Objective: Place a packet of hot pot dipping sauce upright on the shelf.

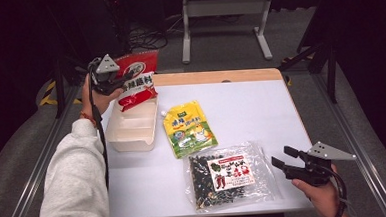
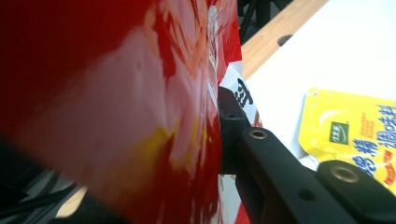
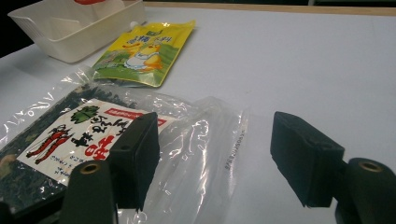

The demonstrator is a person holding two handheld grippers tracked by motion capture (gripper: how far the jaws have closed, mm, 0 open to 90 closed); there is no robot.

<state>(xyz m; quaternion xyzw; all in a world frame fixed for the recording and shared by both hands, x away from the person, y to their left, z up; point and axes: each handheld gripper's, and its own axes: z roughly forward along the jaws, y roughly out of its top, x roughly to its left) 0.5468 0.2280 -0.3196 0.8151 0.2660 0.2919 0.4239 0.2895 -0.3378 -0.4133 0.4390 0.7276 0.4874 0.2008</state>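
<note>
The left gripper (image 1: pixel 110 82) is clamped on a red sauce pouch (image 1: pixel 136 89), its jaws pressed tight against the pack, and holds it in the air above the far end of a white bin (image 1: pixel 132 133) at the left edge of the table (image 1: pixel 246 105). In the left gripper view the red pouch (image 2: pixel 116 107) fills most of the frame, with 1 black jaw flat against its side. The pouch hangs tilted, its lower end just over the bin's rim and not resting inside. Just right of the bin lies a yellow spout pouch (image 1: pixel 189 128), flat on the table, and nearer the person a clear bag of dark dried goods (image 1: pixel 229 175) with a white and red label. The right gripper (image 1: pixel 285 157) hovers low at that bag's right edge, its 2 jaws standing wide apart with nothing gripped; in the right gripper view the bag's clear plastic edge (image 3: pixel 205 135) lies between and beneath them on the table.
</note>
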